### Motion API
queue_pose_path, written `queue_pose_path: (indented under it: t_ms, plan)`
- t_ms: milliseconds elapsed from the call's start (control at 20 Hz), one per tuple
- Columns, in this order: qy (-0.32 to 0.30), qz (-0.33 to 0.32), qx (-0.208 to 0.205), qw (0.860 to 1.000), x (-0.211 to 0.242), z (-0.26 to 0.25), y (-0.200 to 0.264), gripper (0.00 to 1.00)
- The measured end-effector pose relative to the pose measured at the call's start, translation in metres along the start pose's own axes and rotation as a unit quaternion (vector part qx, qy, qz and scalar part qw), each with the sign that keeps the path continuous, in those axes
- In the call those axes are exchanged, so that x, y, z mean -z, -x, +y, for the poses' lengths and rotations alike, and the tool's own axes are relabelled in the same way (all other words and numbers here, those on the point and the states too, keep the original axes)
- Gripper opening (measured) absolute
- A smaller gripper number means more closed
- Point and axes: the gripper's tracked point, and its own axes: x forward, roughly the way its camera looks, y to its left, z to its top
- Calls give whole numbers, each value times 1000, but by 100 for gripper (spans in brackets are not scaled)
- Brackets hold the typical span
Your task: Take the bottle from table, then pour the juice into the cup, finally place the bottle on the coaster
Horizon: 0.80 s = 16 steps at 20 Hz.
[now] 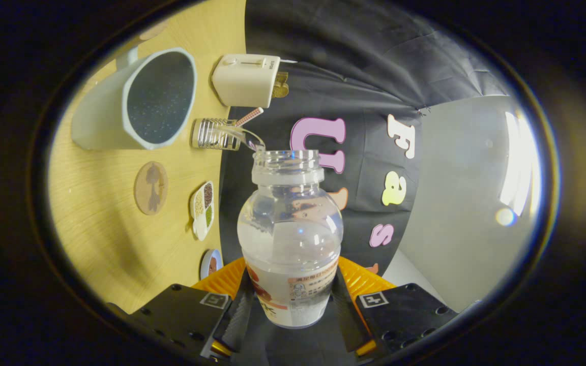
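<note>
My gripper (291,300) is shut on a clear plastic bottle (290,223), both fingers pressing its labelled lower body. The bottle has no cap and holds pale cloudy juice in its lower part. The view is rolled, so the wooden table (105,239) stands to the left and the bottle lies roughly parallel to the tabletop. Its open mouth (286,158) is close beside the rim of a ribbed clear glass (215,134) with a straw. A round cork coaster (150,187) lies on the table left of the bottle, below the glass.
A large pale blue cup (143,99) with a dark inside stands beyond the coaster. A cream toaster (244,80) sits past the glass. A small dish of grains (203,209) and a small round object (210,263) lie near the table's edge.
</note>
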Motion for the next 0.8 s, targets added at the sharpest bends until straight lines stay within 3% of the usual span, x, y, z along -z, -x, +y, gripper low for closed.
queue_pose_path:
  t_ms: [800]
  plan:
    - [19,-9,17,1000,-5,-15,-1,78]
